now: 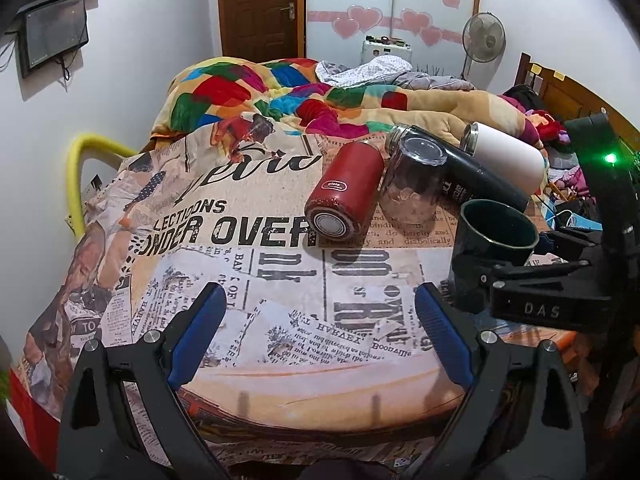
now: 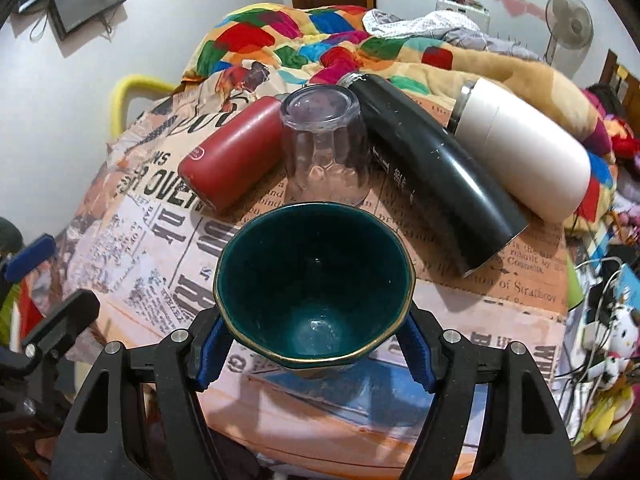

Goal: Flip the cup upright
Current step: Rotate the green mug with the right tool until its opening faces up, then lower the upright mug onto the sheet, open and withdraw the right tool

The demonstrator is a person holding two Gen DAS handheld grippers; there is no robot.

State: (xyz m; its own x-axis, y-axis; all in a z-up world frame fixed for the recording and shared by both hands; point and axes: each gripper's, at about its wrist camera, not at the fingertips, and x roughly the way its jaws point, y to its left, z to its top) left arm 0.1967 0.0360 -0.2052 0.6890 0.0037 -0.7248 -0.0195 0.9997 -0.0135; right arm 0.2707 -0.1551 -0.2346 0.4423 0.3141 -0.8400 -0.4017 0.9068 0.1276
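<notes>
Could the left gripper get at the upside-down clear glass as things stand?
Probably yes. The left gripper is open and holds nothing, with bare newspaper-print cloth ahead of it. The clear glass stands wedged between the red bottle and black bottle, so the fingers have little room on either side.

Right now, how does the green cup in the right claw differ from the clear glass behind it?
The dark green cup is opaque with a gold rim; the clear glass tumbler is see-through. The green cup has its mouth up; the tumbler stands inverted, base on top. The right claw grips the green cup; the tumbler stands free on the newspaper-print cloth, between the red flask and black flask. Both are open drinking vessels.
</notes>
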